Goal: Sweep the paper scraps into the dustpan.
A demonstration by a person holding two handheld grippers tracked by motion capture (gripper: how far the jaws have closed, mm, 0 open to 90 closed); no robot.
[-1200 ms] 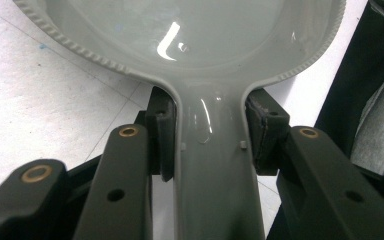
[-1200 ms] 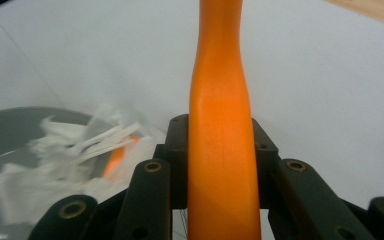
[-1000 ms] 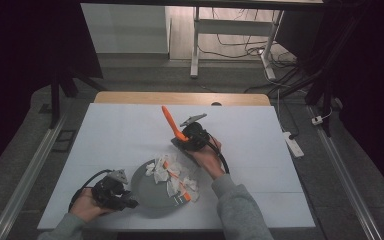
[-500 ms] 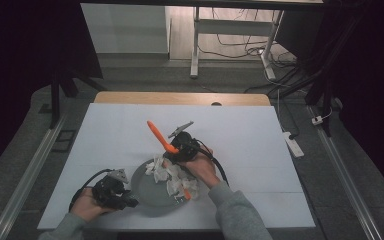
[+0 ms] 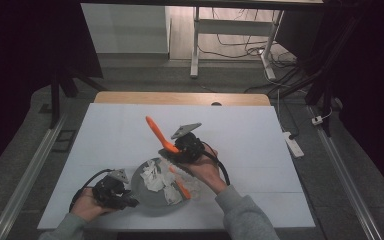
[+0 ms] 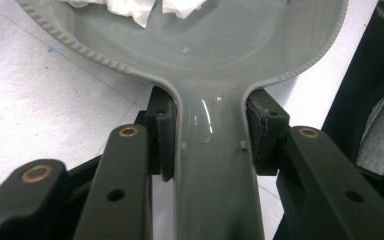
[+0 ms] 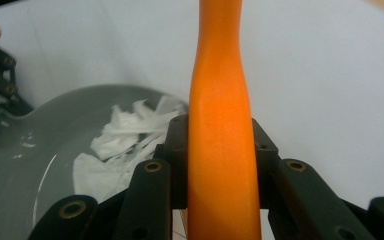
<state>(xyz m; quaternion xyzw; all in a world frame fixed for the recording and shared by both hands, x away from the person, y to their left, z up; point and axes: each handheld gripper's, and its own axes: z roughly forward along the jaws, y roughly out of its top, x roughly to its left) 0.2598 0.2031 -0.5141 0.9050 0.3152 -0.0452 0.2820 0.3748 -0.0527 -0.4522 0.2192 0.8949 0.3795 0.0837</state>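
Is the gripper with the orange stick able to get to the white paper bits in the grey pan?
Probably yes. The right gripper hangs at the far rim of the grey pan, the paper scraps lie open, and nothing stands between. But its jaws are shut on the orange tool, so only that tool could touch them.

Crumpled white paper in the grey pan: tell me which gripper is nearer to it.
Right. The right gripper hovers just above the paper, holding an orange tool; the left gripper clamps the pan handle, off to the side.
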